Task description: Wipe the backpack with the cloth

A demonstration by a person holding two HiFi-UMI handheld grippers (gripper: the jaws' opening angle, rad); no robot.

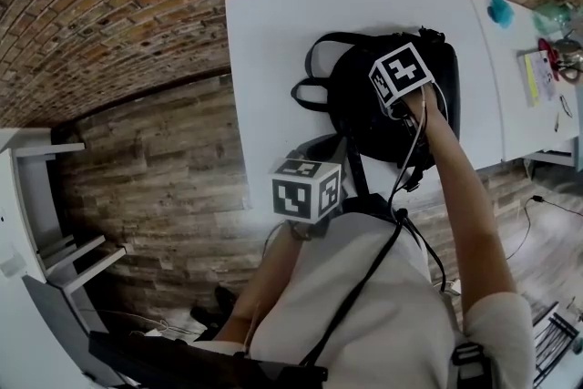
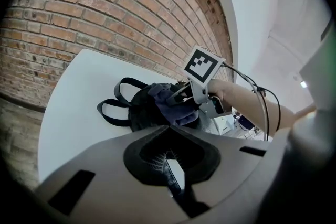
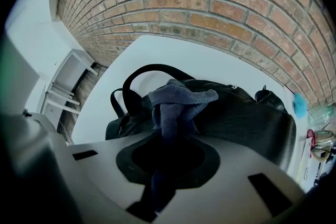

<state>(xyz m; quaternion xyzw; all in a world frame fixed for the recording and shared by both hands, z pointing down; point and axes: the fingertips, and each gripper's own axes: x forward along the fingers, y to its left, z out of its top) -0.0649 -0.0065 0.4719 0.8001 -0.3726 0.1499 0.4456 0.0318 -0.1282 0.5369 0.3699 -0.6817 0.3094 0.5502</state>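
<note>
left gripper [image 2: 174, 178] held near body, jaws together, empty. right gripper [image 3: 157, 186] clamped on blue-grey knit cloth [image 3: 176, 102], resting atop black fabric backpack [image 3: 247, 118] on white table [image 1: 273, 59]. risk: unanchored backpack sliding under wipe strokes.

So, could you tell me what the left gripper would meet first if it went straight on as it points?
Most likely the black backpack on the white table. The cloth in the right gripper rests on it. Depth is hard to judge.

1 backpack [image 3: 247, 118], 1 cloth [image 3: 178, 99], 1 left gripper [image 2: 170, 168], 1 right gripper [image 3: 163, 165], 2 tables [image 1: 273, 59]
</note>
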